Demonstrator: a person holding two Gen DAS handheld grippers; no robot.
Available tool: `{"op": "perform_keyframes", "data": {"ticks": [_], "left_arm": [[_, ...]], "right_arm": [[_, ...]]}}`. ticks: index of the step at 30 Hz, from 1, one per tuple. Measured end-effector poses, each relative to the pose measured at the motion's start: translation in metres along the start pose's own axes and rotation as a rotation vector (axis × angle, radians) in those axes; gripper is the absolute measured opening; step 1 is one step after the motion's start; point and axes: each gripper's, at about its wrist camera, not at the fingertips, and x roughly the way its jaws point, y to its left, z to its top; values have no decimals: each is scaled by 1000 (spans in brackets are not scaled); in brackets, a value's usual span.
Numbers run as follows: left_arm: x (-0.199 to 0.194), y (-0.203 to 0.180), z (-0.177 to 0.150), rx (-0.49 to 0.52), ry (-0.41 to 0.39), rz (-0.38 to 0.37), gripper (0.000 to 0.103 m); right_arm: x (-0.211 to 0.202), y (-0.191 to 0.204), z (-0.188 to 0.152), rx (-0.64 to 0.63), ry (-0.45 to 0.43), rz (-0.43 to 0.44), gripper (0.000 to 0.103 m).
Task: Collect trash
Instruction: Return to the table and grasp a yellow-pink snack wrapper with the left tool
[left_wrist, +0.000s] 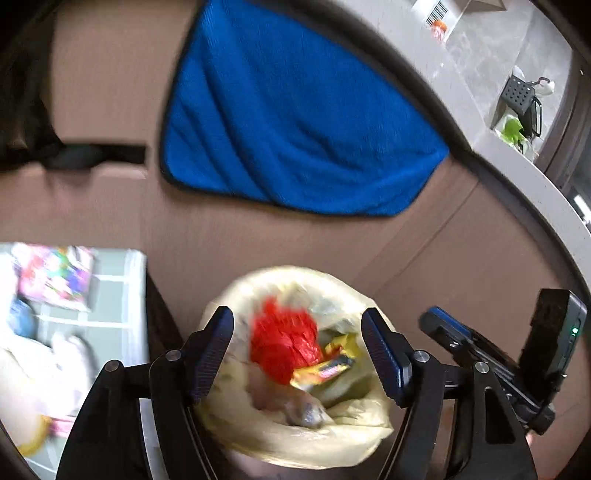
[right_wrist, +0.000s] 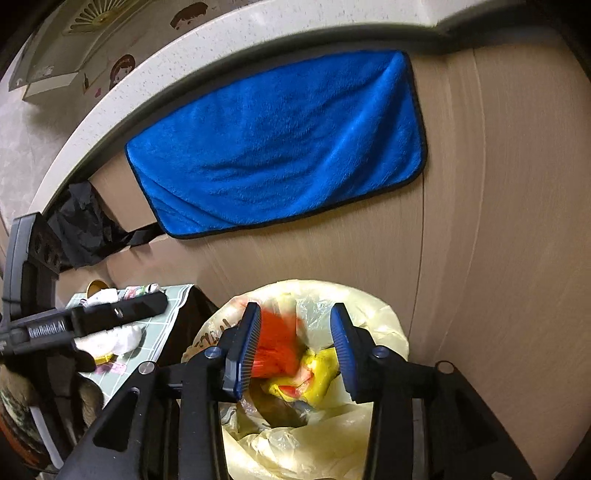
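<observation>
A bin lined with a pale yellow bag (left_wrist: 343, 439) (right_wrist: 373, 317) stands on the floor against a tan cabinet. Inside lie a crumpled red plastic piece (left_wrist: 282, 343), yellow wrappers (left_wrist: 325, 369) (right_wrist: 317, 373) and a grey scrap. My left gripper (left_wrist: 295, 317) hangs over the bin's mouth, jaws wide open, nothing between the pads. My right gripper (right_wrist: 295, 310) is also above the bin and open. The red piece (right_wrist: 277, 343) looks blurred just below its left finger, and the pads are clear of it. The right gripper (left_wrist: 461, 339) also shows at the lower right of the left wrist view.
A blue towel (left_wrist: 295, 110) (right_wrist: 280, 144) hangs on the cabinet front above the bin. Left of the bin is a low table with a mint checked cover (left_wrist: 118, 295) (right_wrist: 173, 302) carrying colourful wrappers and white tissues. A black bag (right_wrist: 81, 225) hangs under the white counter edge (right_wrist: 110, 99).
</observation>
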Motion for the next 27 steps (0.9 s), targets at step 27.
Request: {"op": "perform_keyframes", "data": {"ticks": [27], "left_arm": [[-211, 170, -49, -183, -234, 382, 72]], "right_arm": [[45, 175, -23, -225, 134, 304, 37]]}}
